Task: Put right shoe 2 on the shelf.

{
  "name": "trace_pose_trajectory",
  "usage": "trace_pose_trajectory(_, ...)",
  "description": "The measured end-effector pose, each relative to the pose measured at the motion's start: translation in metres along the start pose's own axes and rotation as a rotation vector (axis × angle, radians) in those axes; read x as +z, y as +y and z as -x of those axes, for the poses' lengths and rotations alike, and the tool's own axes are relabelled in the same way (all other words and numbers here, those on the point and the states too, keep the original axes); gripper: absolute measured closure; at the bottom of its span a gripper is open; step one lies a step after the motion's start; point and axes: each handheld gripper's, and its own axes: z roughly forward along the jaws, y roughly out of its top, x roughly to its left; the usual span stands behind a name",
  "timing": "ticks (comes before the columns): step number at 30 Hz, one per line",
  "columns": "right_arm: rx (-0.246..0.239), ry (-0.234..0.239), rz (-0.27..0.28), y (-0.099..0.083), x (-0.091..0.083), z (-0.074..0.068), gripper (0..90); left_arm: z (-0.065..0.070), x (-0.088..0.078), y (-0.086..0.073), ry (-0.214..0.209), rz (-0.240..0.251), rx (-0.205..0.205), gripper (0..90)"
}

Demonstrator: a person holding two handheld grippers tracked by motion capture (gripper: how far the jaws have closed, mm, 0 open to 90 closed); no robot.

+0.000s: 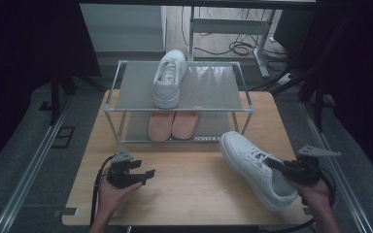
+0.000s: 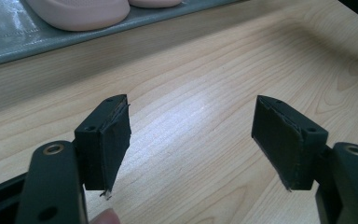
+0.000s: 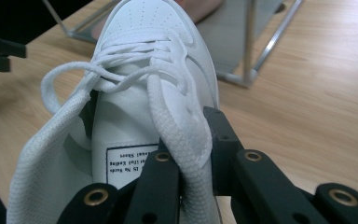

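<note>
A pale wood-grain bench [image 1: 184, 184] fills the middle of the high view, and at its upper centre a metal-framed rack [image 1: 243, 104] with grey shelves is set, one white shoe [image 1: 169, 77] on top and a pink pair [image 1: 172, 124] below, so the second white sneaker [image 1: 257, 167], at lower right, is judged to be meant for the place beside its mate. That smooth, lace-up sneaker is held at its padded mesh collar by the right gripper [image 1: 286, 170], the fingers [image 3: 161, 179] clamped on it. The left gripper [image 1: 143, 173], at lower left, is held idle over bare wood, its fingers [image 2: 114, 140] wide apart.
</note>
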Motion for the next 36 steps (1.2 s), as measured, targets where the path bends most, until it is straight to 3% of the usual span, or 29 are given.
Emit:
trace_pose_trajectory(15, -0.021, 0.092, 0.024, 0.021, 0.033, -0.029, 84.0, 0.002, 0.002, -0.001, -0.011, -0.008, 0.008, 28.6)
trace_pose_trajectory(36, -0.010, 0.179, 0.080, 0.051, 0.040, -0.051, 84.0, 0.003, 0.004, -0.001, -0.016, -0.018, 0.003, 28.6)
